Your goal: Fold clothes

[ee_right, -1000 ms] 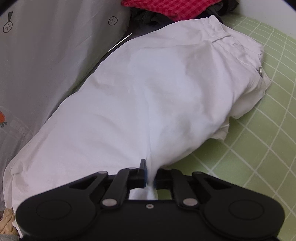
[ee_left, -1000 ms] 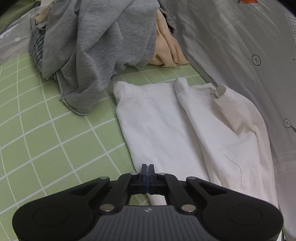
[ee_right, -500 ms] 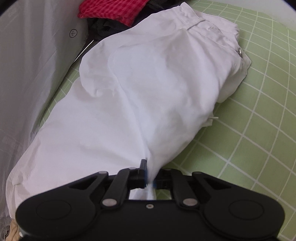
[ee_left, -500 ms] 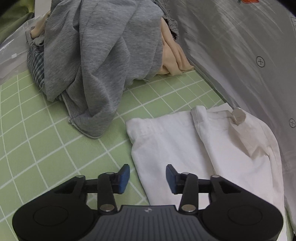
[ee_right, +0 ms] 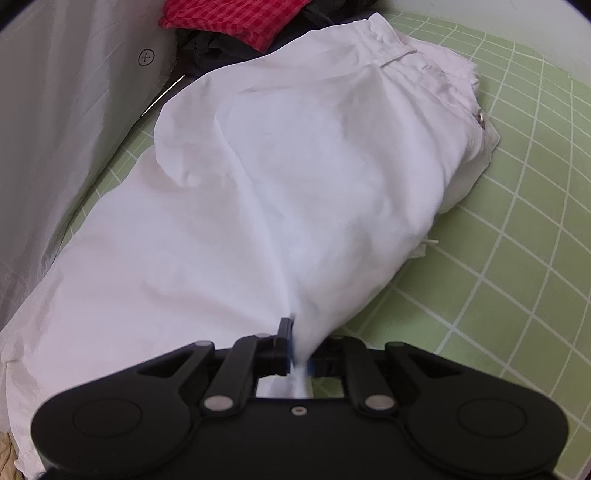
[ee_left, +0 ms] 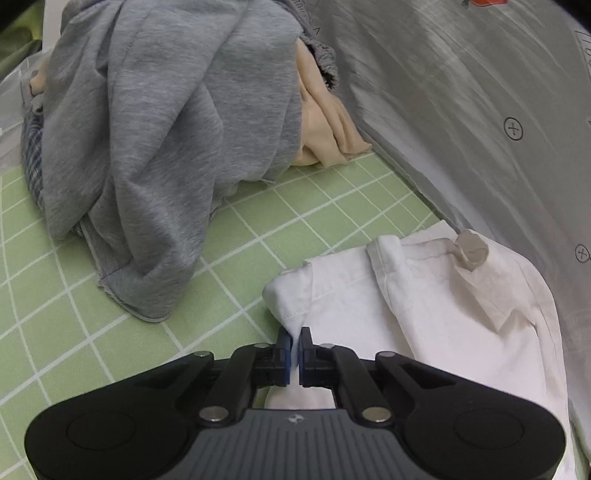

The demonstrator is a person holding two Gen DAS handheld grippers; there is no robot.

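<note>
White trousers [ee_left: 424,314] lie on a green grid mat [ee_left: 110,332], leg hems toward the left wrist view. My left gripper [ee_left: 294,343] is at the near corner of one hem; its jaws are closing, and a fold of white cloth is pinched between the blue pads. In the right wrist view the same trousers [ee_right: 295,184] stretch away, with the waistband and a metal button [ee_right: 480,117] at the far right. My right gripper [ee_right: 300,347] is shut on a bunched ridge of the white fabric.
A heap of clothes sits at the back left: a grey garment [ee_left: 166,129], beige cloth [ee_left: 325,125] and plaid cloth [ee_left: 31,162]. A grey printed sheet [ee_left: 480,92] runs along the mat's edge. Red checked cloth [ee_right: 236,18] and dark clothes [ee_right: 214,48] lie beyond the waistband.
My left gripper let go, opened wide, drew back to the hem corner and closed on it. My right gripper stayed shut on the white cloth while the trousers shifted a little.
</note>
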